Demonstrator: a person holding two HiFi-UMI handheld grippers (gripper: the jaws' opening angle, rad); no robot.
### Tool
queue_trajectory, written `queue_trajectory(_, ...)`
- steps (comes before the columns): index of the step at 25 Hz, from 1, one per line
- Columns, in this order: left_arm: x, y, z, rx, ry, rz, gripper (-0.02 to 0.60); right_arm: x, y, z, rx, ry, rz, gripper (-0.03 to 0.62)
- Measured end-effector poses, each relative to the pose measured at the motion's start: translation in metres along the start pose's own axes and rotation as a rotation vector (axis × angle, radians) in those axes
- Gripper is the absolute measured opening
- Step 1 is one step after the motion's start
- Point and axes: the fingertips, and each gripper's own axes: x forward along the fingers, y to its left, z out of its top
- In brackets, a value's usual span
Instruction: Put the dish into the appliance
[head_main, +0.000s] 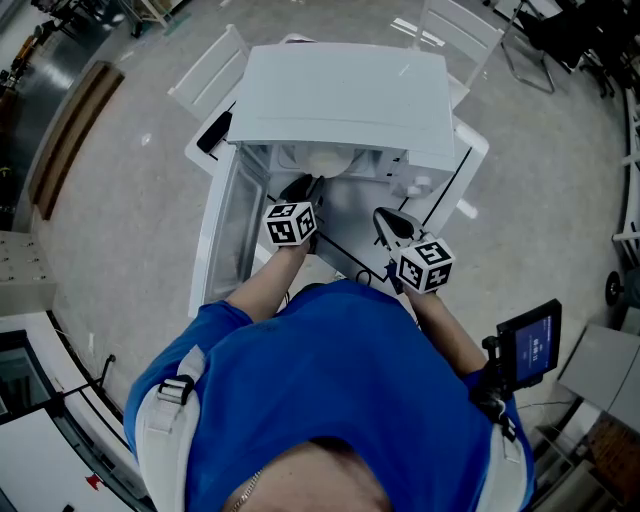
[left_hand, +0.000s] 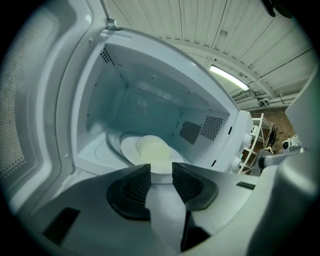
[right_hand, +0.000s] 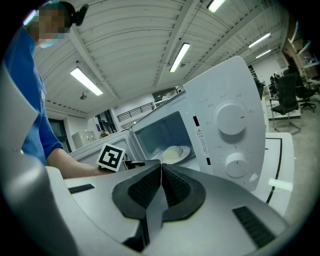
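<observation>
A white microwave (head_main: 345, 95) stands on a white table (head_main: 470, 145) with its door (head_main: 225, 215) swung open to the left. Inside, a white dish (head_main: 325, 160) holding a pale mound of food rests on the glass turntable (left_hand: 112, 145). My left gripper (head_main: 300, 190) is at the cavity mouth. Its jaws stand slightly apart just short of the dish (left_hand: 150, 150), with nothing between them. My right gripper (head_main: 393, 225) hangs in front of the control panel (right_hand: 230, 125), shut and empty. From there I see the dish (right_hand: 174, 153) and the left gripper's marker cube (right_hand: 111, 157).
White chairs (head_main: 210, 65) stand behind the table. A black cable (head_main: 440, 200) runs across the table to the microwave's right, and a black object (head_main: 215, 130) lies by its left rear corner. A small screen (head_main: 530, 340) sits at the person's right side.
</observation>
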Motion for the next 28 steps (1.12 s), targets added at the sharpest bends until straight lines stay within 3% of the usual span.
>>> queue_trajectory(28, 0.032, 0.016, 0.013, 0.012, 0.065, 0.041, 0.138, 0.000, -0.009, 0.006, -0.007, -0.014, -0.021, 0.002)
